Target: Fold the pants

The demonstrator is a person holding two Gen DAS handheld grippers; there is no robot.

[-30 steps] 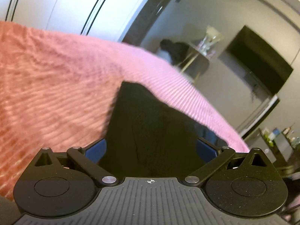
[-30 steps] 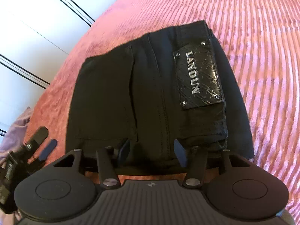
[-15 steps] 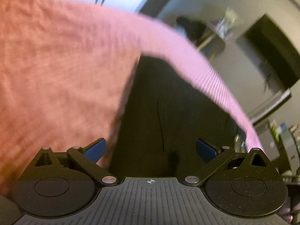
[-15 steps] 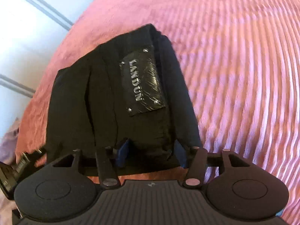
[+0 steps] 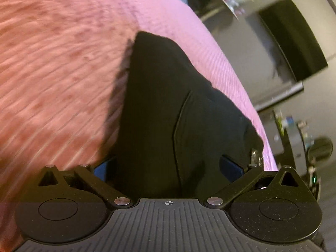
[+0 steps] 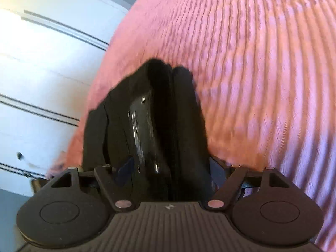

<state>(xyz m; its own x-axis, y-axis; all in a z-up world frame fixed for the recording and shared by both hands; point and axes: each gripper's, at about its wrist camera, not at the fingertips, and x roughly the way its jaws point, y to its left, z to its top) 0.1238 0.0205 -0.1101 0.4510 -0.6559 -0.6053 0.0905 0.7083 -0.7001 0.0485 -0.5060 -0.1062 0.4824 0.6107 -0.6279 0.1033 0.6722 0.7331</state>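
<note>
The black pants [image 5: 168, 113] are a folded bundle over the pink ribbed bedspread [image 5: 52, 73]. In the left wrist view the bundle fills the space between the fingers of my left gripper [image 5: 168, 168], whose jaws stand wide with the near edge of the cloth between them. In the right wrist view the pants [image 6: 151, 126] hang bunched and upright, the shiny leather brand patch [image 6: 142, 130] turned edge-on. My right gripper [image 6: 168, 170] has its jaws on either side of the thick fold and holds it up off the bed.
The pink bedspread [image 6: 262, 73] spreads right and behind the bundle. White wardrobe doors [image 6: 42, 73] stand at the left. A dark TV screen [image 5: 294, 37], a side table and a cluttered shelf [image 5: 294, 130] lie beyond the bed's edge.
The pants lay flat on the bed with the patch facing up a second ago. Now both grippers have raised the near edge, and the bundle is tilted up and bunched narrower.
</note>
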